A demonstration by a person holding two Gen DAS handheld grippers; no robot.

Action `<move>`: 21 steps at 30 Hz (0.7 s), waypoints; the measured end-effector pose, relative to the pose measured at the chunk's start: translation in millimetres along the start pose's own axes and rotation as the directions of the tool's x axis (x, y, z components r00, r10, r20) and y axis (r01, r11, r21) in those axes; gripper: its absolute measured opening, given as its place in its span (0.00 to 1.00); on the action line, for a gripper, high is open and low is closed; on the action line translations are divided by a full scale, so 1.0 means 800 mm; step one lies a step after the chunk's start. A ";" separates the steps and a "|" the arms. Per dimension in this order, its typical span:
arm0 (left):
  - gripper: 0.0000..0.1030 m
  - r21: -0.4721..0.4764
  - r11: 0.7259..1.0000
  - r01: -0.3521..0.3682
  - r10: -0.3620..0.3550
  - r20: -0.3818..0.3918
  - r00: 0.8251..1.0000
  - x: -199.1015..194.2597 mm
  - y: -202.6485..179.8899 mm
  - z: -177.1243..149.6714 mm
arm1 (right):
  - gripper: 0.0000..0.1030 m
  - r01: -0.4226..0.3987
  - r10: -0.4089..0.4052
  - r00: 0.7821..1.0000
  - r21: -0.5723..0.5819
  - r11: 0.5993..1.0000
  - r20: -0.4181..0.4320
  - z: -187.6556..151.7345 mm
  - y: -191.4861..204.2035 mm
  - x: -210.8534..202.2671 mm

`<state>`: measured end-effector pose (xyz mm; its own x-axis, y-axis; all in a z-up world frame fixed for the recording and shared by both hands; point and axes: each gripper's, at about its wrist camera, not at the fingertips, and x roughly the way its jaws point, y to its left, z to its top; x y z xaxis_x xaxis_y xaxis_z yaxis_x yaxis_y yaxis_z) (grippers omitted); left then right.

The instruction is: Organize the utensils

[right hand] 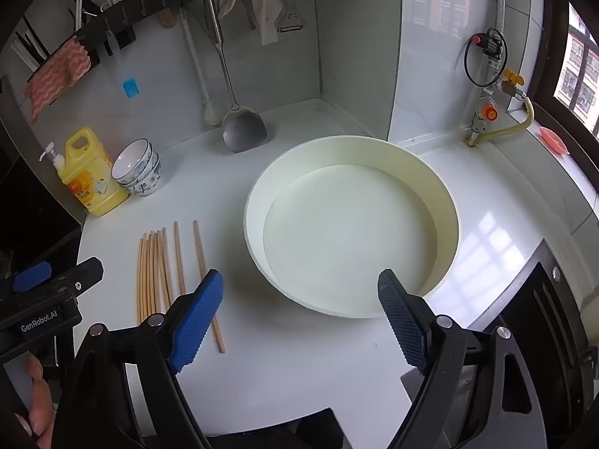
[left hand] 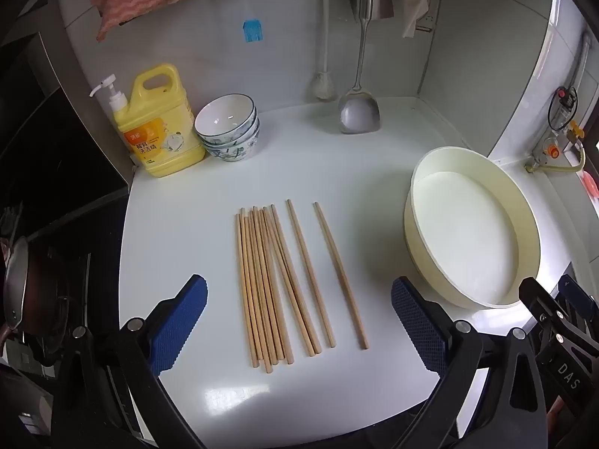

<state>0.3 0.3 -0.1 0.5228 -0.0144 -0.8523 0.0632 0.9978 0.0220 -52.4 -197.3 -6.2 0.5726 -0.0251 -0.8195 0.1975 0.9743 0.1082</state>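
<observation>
Left wrist view: the left claw (left hand: 298, 321) stands wide open above the white bench (left hand: 194, 224), holding nothing. The wooden chopsticks (left hand: 277, 280) lie flat on the bench directly ahead of it, between its two blue pads (left hand: 179, 325). Most form a loose bundle; two lie singly on the right of the bundle, apart from it and from each other. The cream round basin (left hand: 524, 224) sits ahead and to the right of this claw, well apart from the chopsticks. Far ahead on the left stand a yellow detergent bottle (left hand: 161, 127), whose label carries Chinese characters too small to read, and a stack of patterned bowls (left hand: 230, 127) just beside it. A metal spatula (left hand: 359, 108) hangs against the wall beyond. At the right edge, black hardware bears the letters "DAS".

Right wrist view: the right claw (right hand: 299, 321) is also wide open and empty. The basin (right hand: 445, 194) lies directly ahead of it; the chopsticks (right hand: 157, 262) lie ahead on its left, one passing behind the left pad (right hand: 198, 318). The neighbouring tool at far left reads "GenRobot.AI".
</observation>
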 end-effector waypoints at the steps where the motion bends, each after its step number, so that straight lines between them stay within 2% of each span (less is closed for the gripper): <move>1: 0.94 -0.001 1.000 -0.001 0.001 0.005 1.000 0.000 0.000 0.000 | 0.78 0.001 -0.001 1.000 0.000 1.000 0.002 0.000 0.000 0.000; 10: 0.94 0.021 1.000 -0.006 0.006 0.005 1.000 -0.002 0.005 -0.001 | 0.78 0.001 -0.001 1.000 -0.002 1.000 -0.003 -0.002 0.002 0.000; 21: 0.94 0.004 1.000 -0.016 0.016 0.000 1.000 -0.004 0.006 0.002 | 0.78 0.001 -0.001 1.000 -0.006 1.000 -0.005 0.003 0.001 -0.003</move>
<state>0.4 5.1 4.0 0.5236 0.0015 -0.8520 0.0583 0.9976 0.0376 -51.7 -197.2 -3.2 0.5684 -0.0247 -0.8224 0.1935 0.9755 0.1044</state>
